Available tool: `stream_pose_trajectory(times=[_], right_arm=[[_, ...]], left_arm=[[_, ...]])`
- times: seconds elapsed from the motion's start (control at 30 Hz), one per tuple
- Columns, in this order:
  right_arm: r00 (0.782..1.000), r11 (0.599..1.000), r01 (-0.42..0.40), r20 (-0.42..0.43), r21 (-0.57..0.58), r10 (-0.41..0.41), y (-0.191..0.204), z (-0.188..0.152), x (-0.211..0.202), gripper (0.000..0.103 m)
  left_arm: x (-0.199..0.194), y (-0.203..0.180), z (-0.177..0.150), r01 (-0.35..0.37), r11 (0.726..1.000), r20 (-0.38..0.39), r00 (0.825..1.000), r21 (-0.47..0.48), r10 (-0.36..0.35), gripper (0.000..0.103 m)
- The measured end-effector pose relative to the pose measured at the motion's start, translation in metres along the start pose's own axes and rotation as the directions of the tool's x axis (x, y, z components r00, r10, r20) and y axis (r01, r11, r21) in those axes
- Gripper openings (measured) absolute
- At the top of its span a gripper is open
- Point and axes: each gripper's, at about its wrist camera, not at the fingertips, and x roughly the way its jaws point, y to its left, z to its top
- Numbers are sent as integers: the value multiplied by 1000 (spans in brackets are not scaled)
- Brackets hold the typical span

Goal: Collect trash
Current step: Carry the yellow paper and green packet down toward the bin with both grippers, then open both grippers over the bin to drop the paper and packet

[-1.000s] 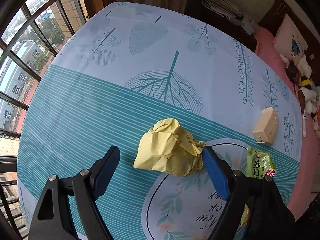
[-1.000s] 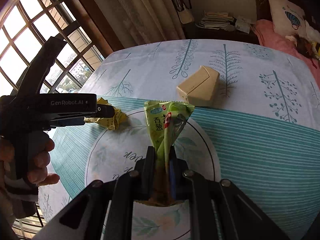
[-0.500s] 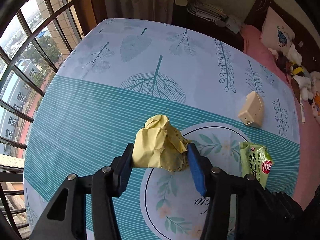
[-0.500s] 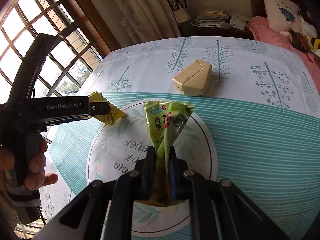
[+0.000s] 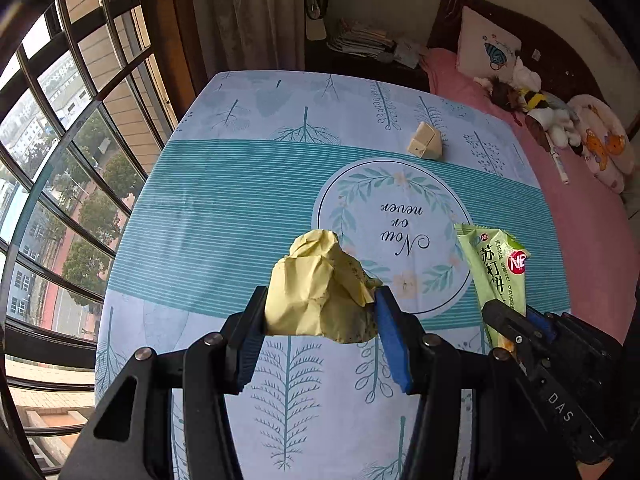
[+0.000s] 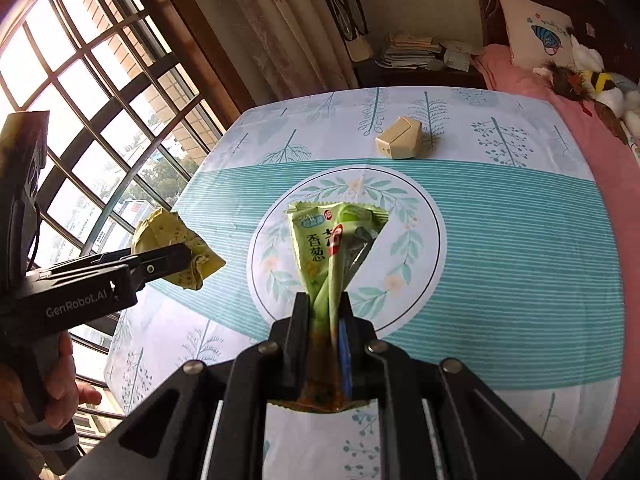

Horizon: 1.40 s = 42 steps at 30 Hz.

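The left gripper (image 5: 320,312) clenches the crumpled yellow paper (image 5: 320,288) above the desk (image 5: 240,200); to its right, the right gripper (image 6: 324,320) pinches a green snack wrapper (image 6: 332,240). Farther off, a beige box (image 6: 400,142) sits on the desk.

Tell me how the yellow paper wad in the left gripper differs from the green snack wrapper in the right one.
The yellow paper wad is plain, crumpled into a bulky lump; the green snack wrapper is printed, glossy and long, flattened where gripped. The wad keeps the left gripper jaws spread well apart; the wrapper lets the right gripper jaws close almost fully on its lower end. Both are held up off the tablecloth.
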Motion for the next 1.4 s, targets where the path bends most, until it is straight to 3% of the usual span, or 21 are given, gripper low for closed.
stream_pose_trajectory(times=[0.33, 0.5, 0.73, 1.03, 1.23, 1.4], right_arm=[[996, 993, 62, 58, 102, -68, 85, -114, -82, 13], [997, 985, 70, 34, 157, -76, 117, -167, -100, 13], [996, 981, 84, -28, 172, -81, 135, -210, -120, 13], [983, 977, 104, -167, 185, -73, 132, -269, -98, 13], [958, 965, 126, -280, 230, -58, 110, -326, -47, 13], [930, 947, 156, -364, 279, -46, 81, -378, 6, 13]], left_arm=[[-102, 52, -121, 110, 980, 39, 992, 163, -118, 51], [-123, 73, -172, 138, 964, 19, 989, 227, -146, 51], [-126, 86, -222, 187, 952, -63, 982, 241, -177, 51], [-99, 75, -275, 191, 946, -160, 975, 261, -153, 51], [-43, 58, -319, 184, 943, -248, 962, 276, -115, 51], [21, 49, -358, 195, 949, -332, 937, 249, -106, 51]])
